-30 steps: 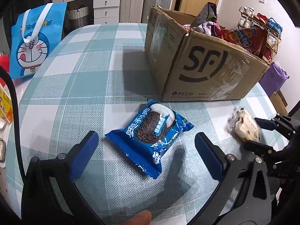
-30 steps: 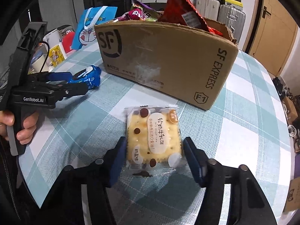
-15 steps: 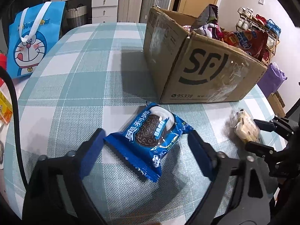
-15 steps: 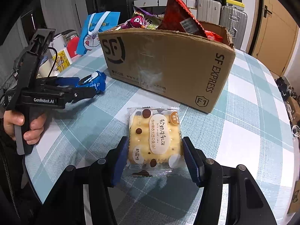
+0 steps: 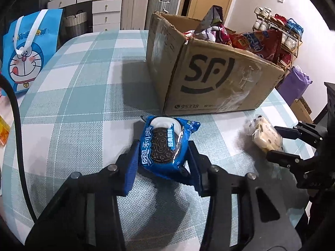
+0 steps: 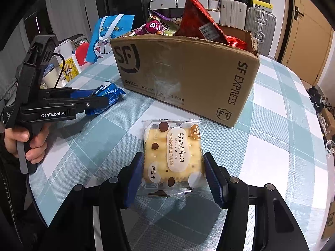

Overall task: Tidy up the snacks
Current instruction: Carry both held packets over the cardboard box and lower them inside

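On the checked tablecloth, just in front of the cardboard box, lies the blue cookie packet. The left gripper pinches this packet: its jaws have just been closing, and both blue pads now press against the wrapper's sides. The packet's far end points toward the box; the box and packet do not touch.

To the right, near the same box face, the cracker packet lies flat on the cloth. The right gripper brackets it, one blue pad against each side edge of the clear wrapper, in a clamping position. In the right wrist view, a hand grips the left gripper's handle at the left edge of the frame.

The box stands open at the top and holds several snack bags, including a red bag projecting above the rim. A blue cartoon tote bag stands upright at the far left edge of the table, well apart from both packets. Suitcases stand behind the table.
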`<control>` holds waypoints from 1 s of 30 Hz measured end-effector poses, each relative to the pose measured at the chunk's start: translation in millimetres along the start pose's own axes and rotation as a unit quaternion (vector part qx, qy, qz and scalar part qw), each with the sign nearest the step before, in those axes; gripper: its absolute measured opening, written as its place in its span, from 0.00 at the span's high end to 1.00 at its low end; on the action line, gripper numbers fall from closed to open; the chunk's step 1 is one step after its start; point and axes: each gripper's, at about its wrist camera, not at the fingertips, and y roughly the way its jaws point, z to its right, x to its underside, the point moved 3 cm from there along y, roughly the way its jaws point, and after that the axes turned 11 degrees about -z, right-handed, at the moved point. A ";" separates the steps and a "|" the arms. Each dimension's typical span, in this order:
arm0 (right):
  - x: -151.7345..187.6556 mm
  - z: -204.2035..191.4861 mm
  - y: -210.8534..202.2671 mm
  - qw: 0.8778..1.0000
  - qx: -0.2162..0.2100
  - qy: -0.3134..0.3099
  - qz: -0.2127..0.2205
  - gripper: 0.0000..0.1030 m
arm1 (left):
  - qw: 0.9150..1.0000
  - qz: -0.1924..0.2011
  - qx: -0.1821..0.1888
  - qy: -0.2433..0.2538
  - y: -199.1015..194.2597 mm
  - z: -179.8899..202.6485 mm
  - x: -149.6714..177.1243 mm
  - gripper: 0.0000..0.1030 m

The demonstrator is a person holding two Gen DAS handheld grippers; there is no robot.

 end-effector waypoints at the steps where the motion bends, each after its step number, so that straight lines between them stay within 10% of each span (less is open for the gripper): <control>1: -0.6 0.7 -0.4 1.000 0.000 0.000 0.000 0.44 | 1.000 0.000 0.000 0.000 -0.2 0.1 0.1 0.61; 30: -3.6 13.2 -70.1 0.995 -0.007 0.012 0.101 0.44 | 0.995 0.101 0.000 0.002 -89.9 23.0 -12.7 0.61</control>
